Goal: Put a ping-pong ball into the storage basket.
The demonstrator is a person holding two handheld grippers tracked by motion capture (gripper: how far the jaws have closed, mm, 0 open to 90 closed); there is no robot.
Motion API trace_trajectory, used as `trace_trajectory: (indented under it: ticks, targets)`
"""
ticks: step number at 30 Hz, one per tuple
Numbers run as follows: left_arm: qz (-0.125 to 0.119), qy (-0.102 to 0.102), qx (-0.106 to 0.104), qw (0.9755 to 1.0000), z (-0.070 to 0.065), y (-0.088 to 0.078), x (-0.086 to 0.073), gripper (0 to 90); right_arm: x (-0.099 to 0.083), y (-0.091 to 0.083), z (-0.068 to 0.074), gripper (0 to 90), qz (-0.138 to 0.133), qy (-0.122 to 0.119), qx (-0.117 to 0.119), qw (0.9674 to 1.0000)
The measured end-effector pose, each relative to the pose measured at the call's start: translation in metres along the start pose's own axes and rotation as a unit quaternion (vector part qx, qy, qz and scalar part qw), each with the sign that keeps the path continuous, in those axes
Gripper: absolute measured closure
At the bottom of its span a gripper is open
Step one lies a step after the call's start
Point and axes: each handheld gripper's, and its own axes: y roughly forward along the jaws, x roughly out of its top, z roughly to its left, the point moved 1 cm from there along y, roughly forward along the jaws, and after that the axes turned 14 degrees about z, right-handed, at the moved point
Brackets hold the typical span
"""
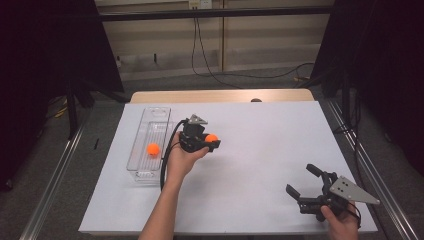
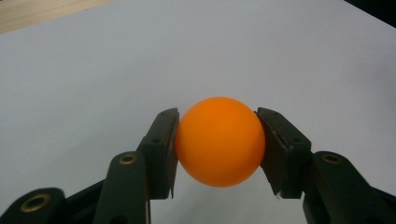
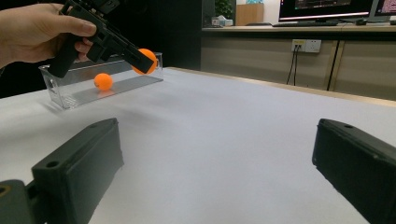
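Left claw (image 2: 217, 144) grips orange ping-pong ball (image 2: 219, 141) across its middle, centre frame, above tabletop (image 2: 93, 70). Prob v. light, smooth, slippery, crushable; pinch gently at widest part. Right claw (image 3: 217, 158) open, empty.

Two orange balls (image 1: 211, 138) (image 1: 153, 149), one clear tray (image 1: 141, 145), two grippers (image 1: 212, 143) (image 1: 302, 181)

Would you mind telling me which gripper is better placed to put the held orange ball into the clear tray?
Left, I'd judge. The left gripper already clamps the orange ball just beside the clear tray, while the right gripper waits open, empty, near the table's opposite corner.
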Motion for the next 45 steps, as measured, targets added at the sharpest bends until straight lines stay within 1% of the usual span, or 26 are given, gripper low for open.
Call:
trace_trajectory:
  ticks: [4, 5, 8, 11, 12, 13, 14, 16, 17, 22, 26, 28, 29, 35, 37, 38, 41, 42, 45]
  targets:
    - [-0.004, -0.004, 0.001, 1.0000, 0.000, -0.002, 0.000, 51.0, 0.000, 0.000, 0.000, 1.2, -0.001, 0.002, 0.000, 1.0000]
    - [-0.002, 0.000, 0.003, 1.0000, 0.001, -0.003, 0.000, 51.0, 0.000, 0.000, 0.000, 1.2, -0.001, 0.002, 0.000, 1.0000]
    - [-0.002, -0.004, 0.001, 1.0000, 0.002, -0.003, -0.001, 51.0, 0.000, 0.000, 0.000, 1.1, -0.001, 0.002, 0.001, 1.0000]
    - [0.000, -0.002, 0.002, 1.0000, 0.003, -0.005, -0.002, 51.0, 0.000, 0.000, 0.000, 1.2, 0.000, 0.000, 0.000, 1.0000]
    - [-0.004, -0.008, 0.002, 1.0000, 0.003, -0.005, -0.002, 51.0, 0.000, 0.000, 0.000, 1.2, -0.001, 0.002, 0.000, 1.0000]
    - [-0.002, -0.005, 0.004, 1.0000, 0.004, -0.007, -0.003, 51.0, 0.000, 0.000, 0.000, 1.2, -0.001, 0.002, 0.000, 1.0000]
    - [-0.006, -0.010, 0.002, 0.9999, 0.004, -0.007, -0.003, 51.0, 0.000, 0.000, 0.000, 1.2, -0.001, 0.002, 0.000, 1.0000]
    - [-0.003, -0.004, 0.005, 1.0000, 0.005, -0.010, -0.004, 51.0, 0.000, 0.000, 0.000, 1.2, -0.001, 0.001, 0.000, 1.0000]
    - [-0.007, -0.008, 0.004, 0.9999, 0.005, -0.011, -0.004, 51.0, 0.000, 0.000, 0.000, 1.2, -0.001, 0.001, 0.000, 1.0000]
    - [-0.007, -0.013, 0.003, 0.9999, 0.007, -0.012, -0.005, 51.0, 0.000, 0.001, 0.001, 1.2, 0.002, 0.001, 0.000, 1.0000]
    - [-0.007, -0.015, 0.008, 0.9998, 0.008, -0.012, -0.006, 51.0, 0.000, 0.000, 0.001, 1.2, 0.001, 0.001, 0.001, 1.0000]
    - [-0.005, -0.012, 0.010, 0.9999, 0.010, -0.013, -0.006, 51.0, 0.000, 0.001, 0.001, 1.2, 0.001, 0.001, 0.001, 1.0000]
    - [-0.008, -0.015, 0.009, 0.9998, 0.010, -0.013, -0.006, 51.0, 0.000, 0.000, 0.001, 1.2, 0.001, 0.001, 0.001, 1.0000]
    - [-0.008, -0.013, 0.012, 0.9998, 0.011, -0.016, -0.007, 51.0, 0.000, 0.000, 0.001, 1.2, 0.000, -0.001, 0.002, 1.0000]
    - [-0.007, -0.010, 0.015, 0.9998, 0.012, -0.018, -0.008, 51.0, 0.000, 0.000, 0.001, 1.2, 0.001, 0.000, 0.001, 1.0000]
    - [-0.010, -0.012, 0.015, 0.9998, 0.012, -0.018, -0.008, 51.0, 0.000, 0.000, 0.001, 1.2, 0.001, 0.001, 0.001, 1.0000]
    - [-0.009, -0.011, 0.014, 0.9998, 0.011, -0.018, -0.008, 51.0, 0.001, 0.000, 0.001, 1.2, -0.001, 0.000, 0.001, 1.0000]
    - [-0.011, -0.014, 0.012, 0.9998, 0.011, -0.018, -0.008, 51.0, 0.001, 0.000, 0.001, 1.2, 0.000, 0.000, 0.001, 1.0000]
    - [-0.007, -0.011, 0.016, 0.9998, 0.012, -0.018, -0.009, 51.0, 0.001, 0.000, 0.001, 1.2, -0.001, 0.001, 0.002, 1.0000]
